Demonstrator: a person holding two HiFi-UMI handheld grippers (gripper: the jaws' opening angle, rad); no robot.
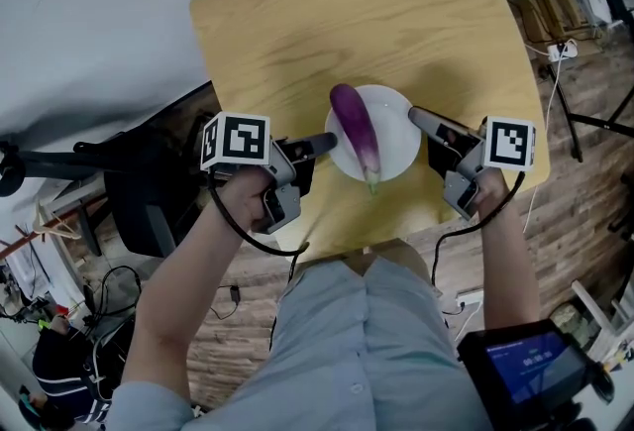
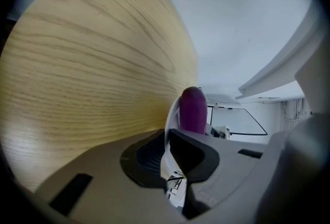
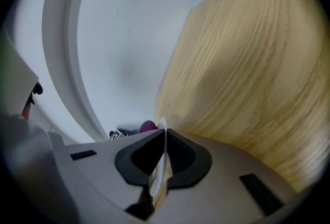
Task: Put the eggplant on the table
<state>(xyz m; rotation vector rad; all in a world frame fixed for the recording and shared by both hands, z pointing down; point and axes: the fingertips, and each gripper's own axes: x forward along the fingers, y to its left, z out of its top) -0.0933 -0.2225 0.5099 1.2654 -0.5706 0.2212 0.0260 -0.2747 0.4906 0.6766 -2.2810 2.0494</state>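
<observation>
Here, left gripper (image 1: 330, 141) and right gripper (image 1: 415, 114) each clamp opposite rims of the white plate (image 1: 398, 137) — eggplant (image 1: 355, 127) lying across it, over the wooden table (image 1: 396, 13); whether plate touches tabletop is uncertain

Head cam: high up, looking steeply down past the person's own arms. It takes in the whole tabletop (image 1: 376, 13) and the floor on both sides, from mid range.

Left tool (image 1: 325, 144) cam: rides on the tool and looks along its jaws from the left side of the plate (image 1: 396, 142). Very close, rim edge-on. Wide-angle, so the tabletop bows across the left of frame, pale wall beyond.

Right tool (image 1: 418, 117) cam: mirror setup from the plate's right side, tabletop on the right of frame.

Overlap: all three see the plate, eggplant (image 1: 355, 127) and tabletop. The two tool cams roughly face each other across the plate.
</observation>
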